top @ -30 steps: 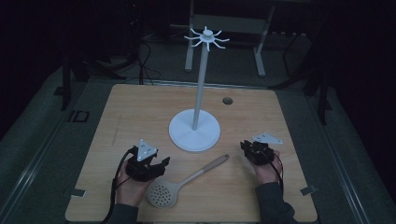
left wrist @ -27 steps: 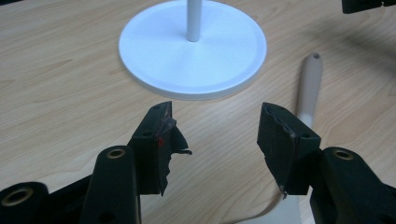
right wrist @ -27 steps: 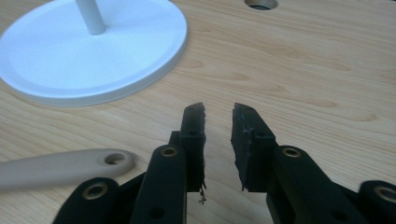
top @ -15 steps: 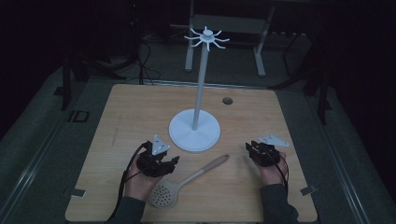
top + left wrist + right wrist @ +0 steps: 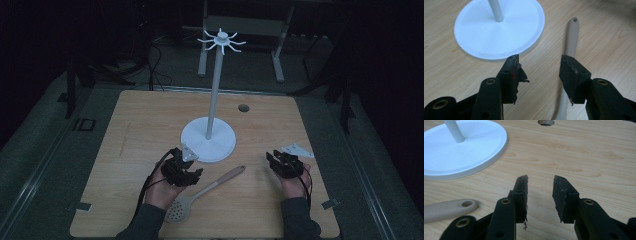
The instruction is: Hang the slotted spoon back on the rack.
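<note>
A beige slotted spoon [image 5: 200,192] lies on the wooden table [image 5: 150,125], its handle [image 5: 570,40] pointing toward a white stand's round base [image 5: 208,140]. The stand's pole [image 5: 215,85] rises to a ring of hooks [image 5: 221,40]. My left gripper [image 5: 189,169] hovers open just left of the spoon handle, near the base edge [image 5: 499,53]; the handle runs under its right jaw. Open and holding nothing, my right gripper [image 5: 275,161] sits at the table's right, with the handle's holed end [image 5: 451,208] to its left.
A round cable hole [image 5: 243,107] is set in the table behind the stand [image 5: 545,122]. Tape marks sit at the front corners [image 5: 84,206]. Dark floor, cables and a metal frame lie beyond the far edge.
My left gripper has moved right and forward, from the table's left front toward the spoon handle and the stand's base. The right gripper has shifted only slightly.
</note>
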Demonstrator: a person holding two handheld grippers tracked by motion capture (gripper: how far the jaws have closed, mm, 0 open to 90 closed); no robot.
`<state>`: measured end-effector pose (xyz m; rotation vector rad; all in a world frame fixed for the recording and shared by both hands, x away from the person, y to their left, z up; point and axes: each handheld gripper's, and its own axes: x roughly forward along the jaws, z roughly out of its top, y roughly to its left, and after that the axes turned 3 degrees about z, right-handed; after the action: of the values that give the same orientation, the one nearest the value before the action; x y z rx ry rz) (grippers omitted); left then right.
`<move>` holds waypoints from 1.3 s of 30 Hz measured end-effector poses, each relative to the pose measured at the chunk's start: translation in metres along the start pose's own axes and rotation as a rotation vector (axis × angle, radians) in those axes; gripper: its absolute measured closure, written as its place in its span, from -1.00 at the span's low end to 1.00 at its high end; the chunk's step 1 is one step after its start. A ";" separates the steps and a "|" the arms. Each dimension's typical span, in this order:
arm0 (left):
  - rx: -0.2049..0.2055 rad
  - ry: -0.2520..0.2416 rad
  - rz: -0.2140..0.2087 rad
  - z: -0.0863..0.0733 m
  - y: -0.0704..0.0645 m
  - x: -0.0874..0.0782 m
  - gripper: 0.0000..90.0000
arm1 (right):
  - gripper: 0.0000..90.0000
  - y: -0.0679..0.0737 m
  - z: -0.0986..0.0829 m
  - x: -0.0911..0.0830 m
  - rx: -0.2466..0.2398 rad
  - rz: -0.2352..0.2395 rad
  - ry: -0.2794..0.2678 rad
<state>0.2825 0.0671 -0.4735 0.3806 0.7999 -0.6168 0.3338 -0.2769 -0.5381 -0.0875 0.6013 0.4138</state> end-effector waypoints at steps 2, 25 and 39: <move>0.012 0.023 -0.005 0.004 -0.001 0.004 0.14 | 0.39 -0.002 0.000 -0.001 0.011 -0.001 -0.007; 0.081 0.181 -0.081 0.041 -0.013 0.043 0.17 | 0.24 -0.011 0.000 -0.005 0.043 -0.001 -0.043; 0.119 0.252 -0.115 0.052 -0.021 0.062 0.30 | 0.23 -0.010 -0.002 -0.003 0.051 0.003 -0.036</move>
<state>0.3306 0.0004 -0.4886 0.5312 1.0334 -0.7351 0.3351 -0.2873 -0.5383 -0.0306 0.5762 0.4020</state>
